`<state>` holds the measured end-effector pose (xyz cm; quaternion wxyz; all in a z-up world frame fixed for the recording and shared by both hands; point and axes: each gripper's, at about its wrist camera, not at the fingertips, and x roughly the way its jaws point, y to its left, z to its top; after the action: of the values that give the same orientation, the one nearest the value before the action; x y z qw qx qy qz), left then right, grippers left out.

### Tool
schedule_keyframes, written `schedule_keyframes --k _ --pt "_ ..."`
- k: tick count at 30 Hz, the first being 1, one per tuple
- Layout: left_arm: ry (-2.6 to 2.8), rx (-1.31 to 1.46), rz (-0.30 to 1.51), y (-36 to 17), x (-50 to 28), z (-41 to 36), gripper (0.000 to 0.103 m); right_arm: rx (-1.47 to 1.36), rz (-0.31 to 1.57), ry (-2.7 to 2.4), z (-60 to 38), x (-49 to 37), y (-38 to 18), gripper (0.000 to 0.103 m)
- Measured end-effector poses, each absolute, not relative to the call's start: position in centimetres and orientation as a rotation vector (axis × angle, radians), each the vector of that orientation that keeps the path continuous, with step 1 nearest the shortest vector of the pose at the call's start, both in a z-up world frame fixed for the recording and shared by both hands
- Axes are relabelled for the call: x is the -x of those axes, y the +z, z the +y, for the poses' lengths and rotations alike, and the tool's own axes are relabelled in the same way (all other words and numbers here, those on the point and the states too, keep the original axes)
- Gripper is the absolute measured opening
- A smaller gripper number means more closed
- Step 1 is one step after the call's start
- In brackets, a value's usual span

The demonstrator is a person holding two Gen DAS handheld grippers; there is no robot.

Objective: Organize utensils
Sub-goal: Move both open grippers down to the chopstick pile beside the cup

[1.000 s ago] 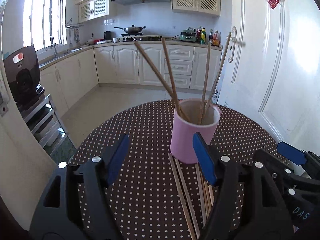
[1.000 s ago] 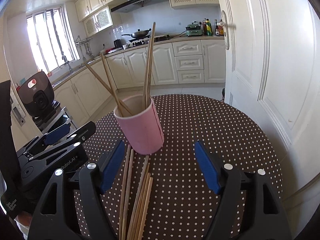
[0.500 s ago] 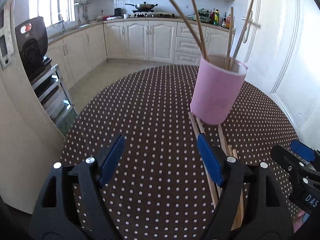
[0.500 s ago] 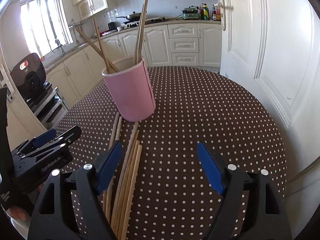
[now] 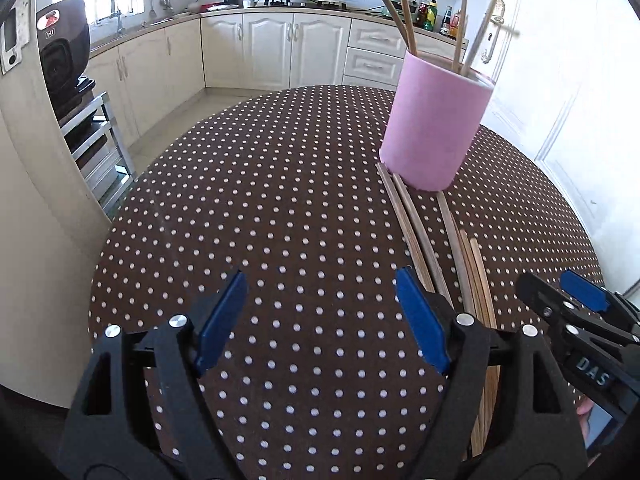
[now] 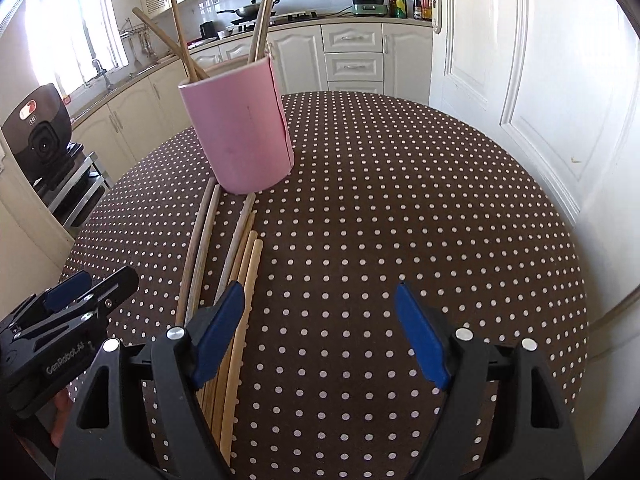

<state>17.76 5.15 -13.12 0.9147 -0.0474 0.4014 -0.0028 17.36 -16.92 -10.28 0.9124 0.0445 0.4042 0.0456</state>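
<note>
A pink cup (image 5: 434, 120) stands upright on the round polka-dot table (image 5: 260, 208) and holds several wooden chopsticks (image 5: 402, 8). The cup also shows in the right wrist view (image 6: 240, 132). Several loose chopsticks (image 5: 420, 236) lie on the table in front of the cup, also seen in the right wrist view (image 6: 236, 268). My left gripper (image 5: 320, 320) is open and empty, left of the loose chopsticks. My right gripper (image 6: 320, 328) is open and empty, its left finger over the near ends of the loose chopsticks.
The table edge curves close on the left and right. A white door (image 6: 540, 60) stands right of the table. A metal rack with a black appliance (image 5: 64, 52) stands to the left. Kitchen cabinets (image 5: 280, 52) line the far wall.
Both grippers have drawn back and lowered, away from the cup, which now sits farther off. The left gripper has shifted left of the loose chopsticks. Both stay open.
</note>
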Motion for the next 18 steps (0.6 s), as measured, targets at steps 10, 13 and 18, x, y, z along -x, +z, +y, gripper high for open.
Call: schedule_keyframes --k 10,13,18 --pt "-0.037 0.113 0.839 -13.7 -16.6 5.4 0.077 -0.084 0.820 0.079 -16.0 -17.5 -11.1 0.074" --pt "-0.045 0.115 0.843 -13.9 -16.5 5.6 0.077 -0.057 0.823 0.071 -15.5 -17.8 -11.1 0.074" --pt "-0.057 0.114 0.847 -14.0 -16.7 5.8 0.077 -0.040 0.851 0.081 -15.0 -18.5 -11.5 0.074"
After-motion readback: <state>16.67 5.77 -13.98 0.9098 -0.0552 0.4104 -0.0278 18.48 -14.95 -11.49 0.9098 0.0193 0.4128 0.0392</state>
